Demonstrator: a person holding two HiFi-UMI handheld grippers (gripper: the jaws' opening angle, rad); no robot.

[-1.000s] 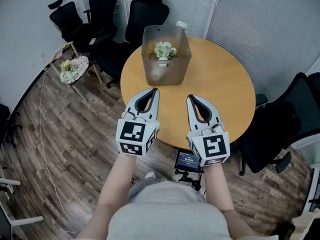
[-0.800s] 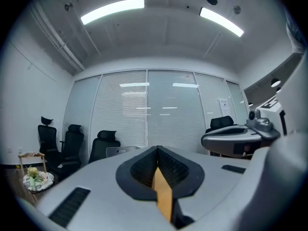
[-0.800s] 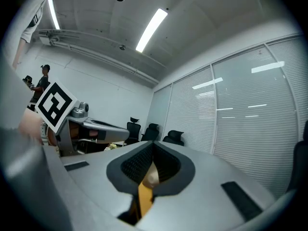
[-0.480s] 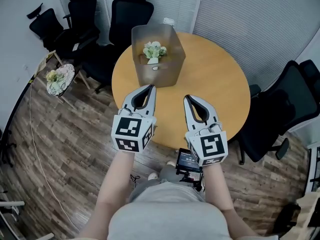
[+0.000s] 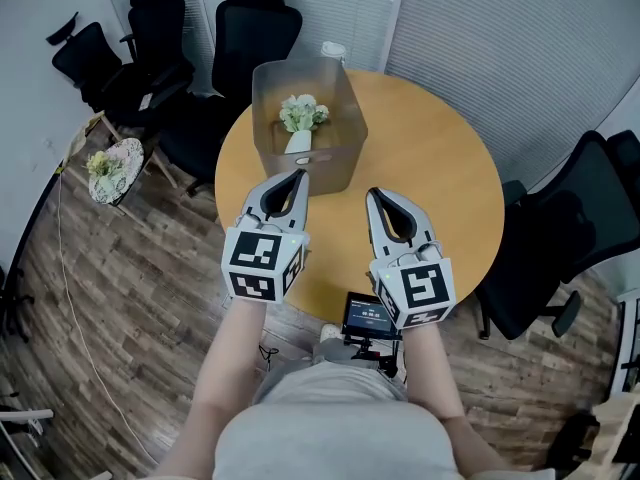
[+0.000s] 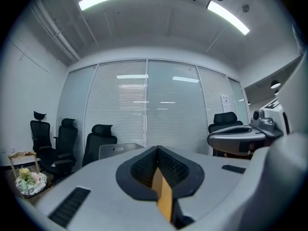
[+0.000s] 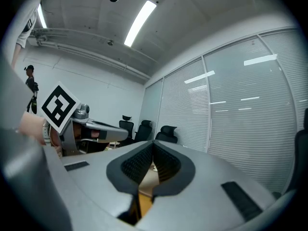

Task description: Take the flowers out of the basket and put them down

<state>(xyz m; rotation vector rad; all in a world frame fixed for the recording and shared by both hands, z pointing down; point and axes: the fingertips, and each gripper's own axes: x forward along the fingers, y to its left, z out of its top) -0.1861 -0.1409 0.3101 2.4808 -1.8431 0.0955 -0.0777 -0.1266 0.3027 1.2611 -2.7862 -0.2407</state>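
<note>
A translucent grey basket (image 5: 340,158) stands on the far left part of the round wooden table (image 5: 440,183). Inside it sits a small bunch of pale green and white flowers (image 5: 301,114) in a white holder. My left gripper (image 5: 301,175) hovers just in front of the basket, shut with nothing between its jaws. My right gripper (image 5: 372,194) hangs beside it over the table's middle, also shut and empty. In the left gripper view the basket's rim (image 6: 115,148) peeks over the jaws. The right gripper view looks toward the window blinds and catches the left gripper (image 7: 72,129).
Black office chairs (image 5: 258,18) stand behind the table, another (image 5: 575,238) at the right. A small stand with a second bunch of flowers (image 5: 110,163) sits on the wooden floor at the left. A device with a screen (image 5: 368,318) sits below the table's near edge.
The view has shifted, so the table and basket sit slightly lower and more to the left in the head view. Both grippers remain side by side, shut, close to the basket's front.
</note>
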